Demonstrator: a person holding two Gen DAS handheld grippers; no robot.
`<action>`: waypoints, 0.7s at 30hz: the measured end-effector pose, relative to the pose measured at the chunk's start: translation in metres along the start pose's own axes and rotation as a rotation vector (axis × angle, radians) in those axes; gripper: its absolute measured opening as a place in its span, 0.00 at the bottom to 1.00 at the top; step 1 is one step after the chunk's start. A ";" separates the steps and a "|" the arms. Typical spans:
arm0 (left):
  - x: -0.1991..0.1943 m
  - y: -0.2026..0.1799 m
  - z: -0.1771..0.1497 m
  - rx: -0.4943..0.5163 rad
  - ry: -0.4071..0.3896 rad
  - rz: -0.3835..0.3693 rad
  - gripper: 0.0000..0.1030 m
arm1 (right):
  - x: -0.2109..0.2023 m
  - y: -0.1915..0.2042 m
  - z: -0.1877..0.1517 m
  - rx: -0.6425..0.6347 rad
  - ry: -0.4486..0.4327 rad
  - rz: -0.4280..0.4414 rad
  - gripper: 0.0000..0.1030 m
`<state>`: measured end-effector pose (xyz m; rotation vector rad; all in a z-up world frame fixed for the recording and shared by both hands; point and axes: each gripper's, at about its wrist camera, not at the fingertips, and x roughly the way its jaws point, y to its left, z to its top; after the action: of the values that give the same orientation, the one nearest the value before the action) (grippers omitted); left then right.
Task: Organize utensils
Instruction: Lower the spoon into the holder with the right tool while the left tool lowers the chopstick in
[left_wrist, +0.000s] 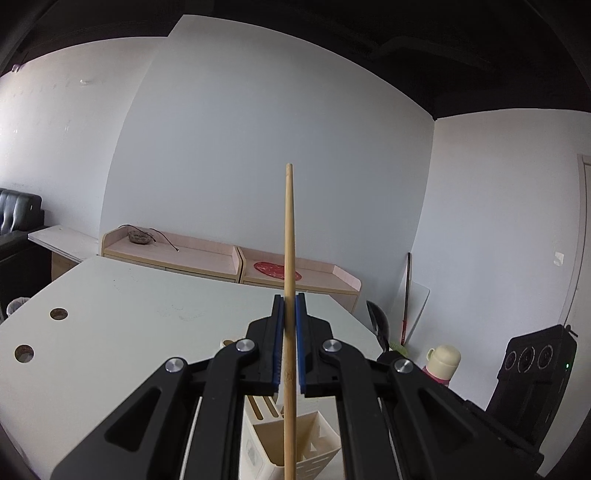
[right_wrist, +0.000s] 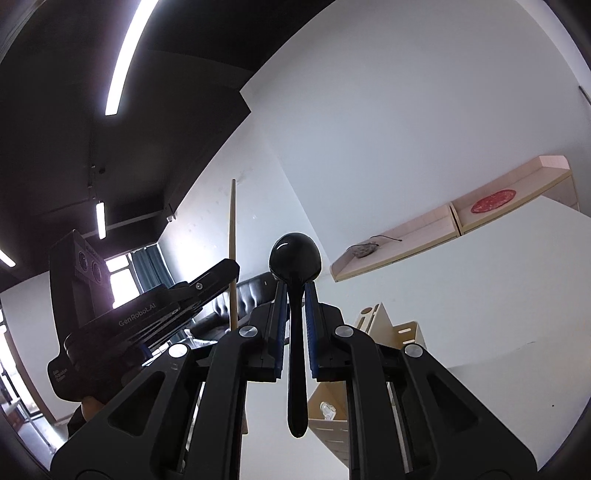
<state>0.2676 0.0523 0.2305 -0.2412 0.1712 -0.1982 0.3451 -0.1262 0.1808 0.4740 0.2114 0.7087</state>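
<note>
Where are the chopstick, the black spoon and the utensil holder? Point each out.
chopstick (left_wrist: 289, 236): left wrist view, mid-shaft above the pads.
black spoon (right_wrist: 294, 254): right wrist view, on the bowl above the fingers.
utensil holder (left_wrist: 317, 454): left wrist view, front wall of the cream box under the gripper.

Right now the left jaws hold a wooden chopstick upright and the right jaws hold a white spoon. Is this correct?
Not quite: the spoon is black, not white, as the right wrist view shows, with its bowl above the right gripper. The rest stands: the left gripper holds the wooden chopstick upright.
</note>
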 end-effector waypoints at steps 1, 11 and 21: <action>0.003 0.000 -0.001 -0.003 -0.007 0.005 0.06 | 0.004 -0.002 0.000 -0.002 -0.001 0.003 0.09; 0.031 -0.002 -0.018 -0.018 -0.054 0.053 0.06 | 0.031 -0.027 -0.021 0.015 0.015 -0.010 0.09; 0.046 -0.001 -0.031 0.016 -0.066 0.055 0.06 | 0.034 -0.035 -0.041 0.004 0.056 -0.013 0.09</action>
<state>0.3060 0.0345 0.1949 -0.2262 0.1109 -0.1367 0.3768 -0.1122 0.1272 0.4563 0.2681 0.7094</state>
